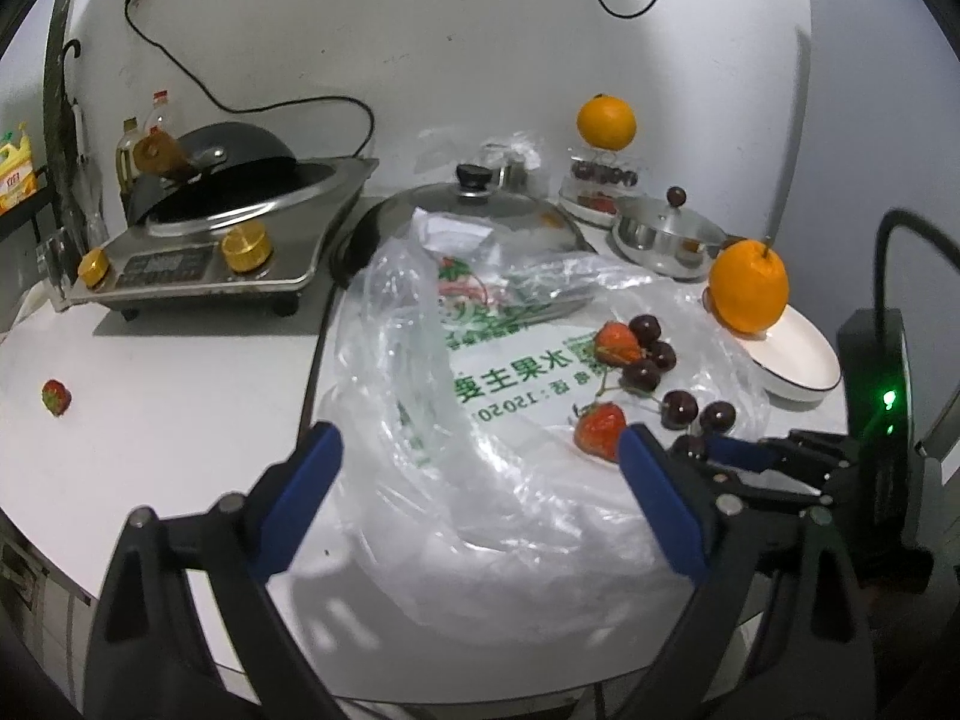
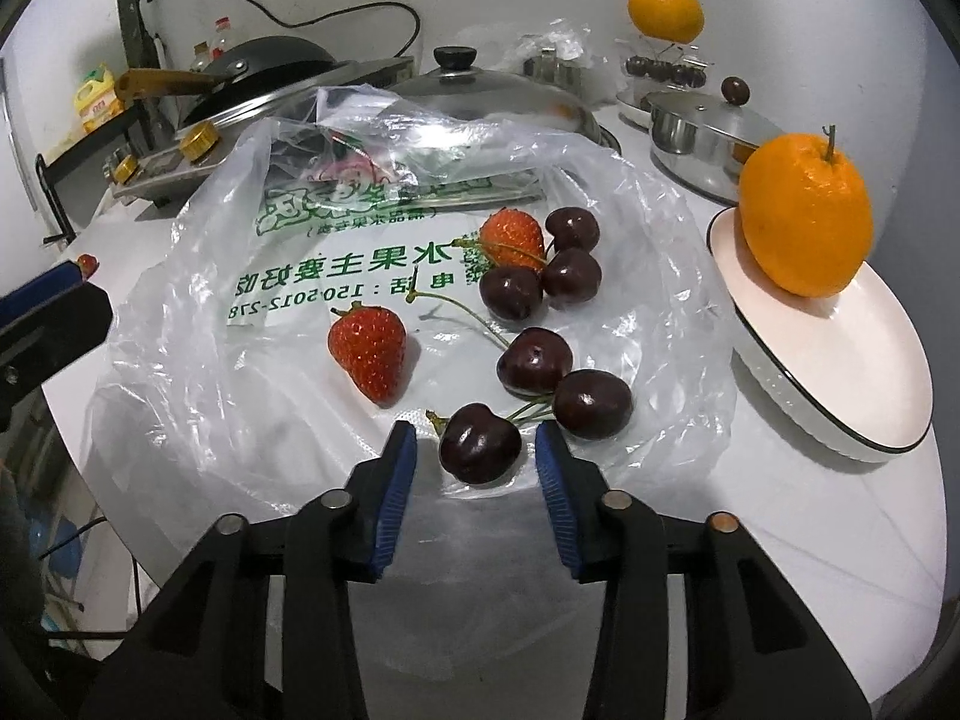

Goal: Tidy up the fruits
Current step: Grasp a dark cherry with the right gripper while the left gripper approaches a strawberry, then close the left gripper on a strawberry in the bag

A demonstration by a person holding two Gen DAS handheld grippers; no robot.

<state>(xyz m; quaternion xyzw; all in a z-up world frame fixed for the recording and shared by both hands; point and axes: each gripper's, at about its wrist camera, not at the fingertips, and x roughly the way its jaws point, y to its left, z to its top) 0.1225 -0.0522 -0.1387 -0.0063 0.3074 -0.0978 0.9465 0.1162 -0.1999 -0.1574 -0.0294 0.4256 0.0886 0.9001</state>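
A clear plastic bag with green print lies on the white table, also in the left wrist view. On it lie two strawberries and several dark cherries. My right gripper is open, its blue pads either side of the nearest cherry without gripping it. An orange sits on a white plate at the right. My left gripper is open above the bag's near part, with a strawberry by its right pad. A lone strawberry lies far left.
An induction cooker with a black pan stands back left, its cable running up the wall. A glass-lidded wok, a small steel pot, and a stand with cherries and a second orange stand behind the bag.
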